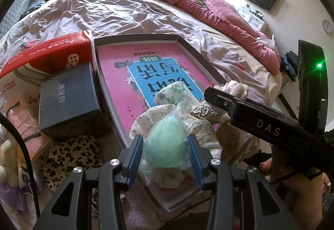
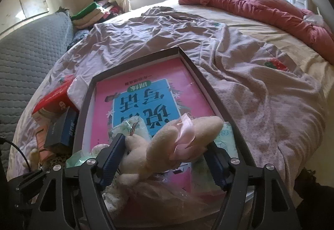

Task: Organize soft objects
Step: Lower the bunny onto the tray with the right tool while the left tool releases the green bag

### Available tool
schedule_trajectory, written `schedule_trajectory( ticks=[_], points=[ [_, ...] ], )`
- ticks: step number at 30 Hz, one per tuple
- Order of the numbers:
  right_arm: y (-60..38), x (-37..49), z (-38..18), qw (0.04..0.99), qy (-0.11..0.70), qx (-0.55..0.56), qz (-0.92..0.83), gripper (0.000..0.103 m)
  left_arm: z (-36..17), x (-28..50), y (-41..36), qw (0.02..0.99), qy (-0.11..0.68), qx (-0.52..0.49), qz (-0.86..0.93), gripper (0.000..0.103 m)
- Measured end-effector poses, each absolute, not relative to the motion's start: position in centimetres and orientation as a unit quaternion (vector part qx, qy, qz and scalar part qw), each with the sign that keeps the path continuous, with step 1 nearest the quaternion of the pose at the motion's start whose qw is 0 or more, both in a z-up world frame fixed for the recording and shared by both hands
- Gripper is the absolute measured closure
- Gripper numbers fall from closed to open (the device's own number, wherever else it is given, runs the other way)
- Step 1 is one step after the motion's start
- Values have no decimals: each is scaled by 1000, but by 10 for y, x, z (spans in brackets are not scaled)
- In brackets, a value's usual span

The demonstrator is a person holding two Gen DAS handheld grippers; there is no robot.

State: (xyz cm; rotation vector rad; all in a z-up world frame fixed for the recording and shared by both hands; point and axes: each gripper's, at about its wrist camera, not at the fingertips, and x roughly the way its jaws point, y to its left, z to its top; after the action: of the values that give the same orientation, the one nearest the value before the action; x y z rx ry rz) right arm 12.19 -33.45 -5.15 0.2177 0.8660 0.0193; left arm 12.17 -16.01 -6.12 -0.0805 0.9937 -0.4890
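Plush rabbit [image 2: 158, 150] pinched crosswise in right gripper [image 2: 167, 159]; left gripper [image 1: 165, 150] clasps bagged green sponge [image 1: 165, 146] (both over tray [image 1: 187, 42]).

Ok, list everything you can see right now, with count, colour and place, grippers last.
green soft ball in clear bag: one, mint green, between left fingers.
plush toy: one, cream with pink bow, between right fingers.
floral cloth: one, white patterned, in tray's near end.
tray: one, dark rim, on bed.
book: one, pink and blue, inside tray.
black box: one, left of tray.
red box: one, behind black box.
leopard cloth: one, near left.
quilt: one, red, far right on bed.
left gripper: shut on ball.
right gripper: shut on toy.
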Motion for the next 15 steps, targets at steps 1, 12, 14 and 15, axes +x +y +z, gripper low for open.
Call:
schedule_trajectory(
  ticks=[1, 12, 14, 15],
  points=[
    [-335, 121, -51, 902, 419, 105, 8, 26, -61, 122, -160, 850, 472, -38, -232, 59],
    [-343, 111, -42, 904, 413, 108, 1, 25, -56, 120, -158, 851, 468, -41, -233, 59],
    [-346, 109, -40, 905, 413, 104, -2, 25, -56, 120, -157, 851, 468, -42, -234, 59],
    [-348, 108, -39, 904, 413, 106, -4, 24, -56, 120, -157, 851, 469, -44, -234, 59]
  ],
)
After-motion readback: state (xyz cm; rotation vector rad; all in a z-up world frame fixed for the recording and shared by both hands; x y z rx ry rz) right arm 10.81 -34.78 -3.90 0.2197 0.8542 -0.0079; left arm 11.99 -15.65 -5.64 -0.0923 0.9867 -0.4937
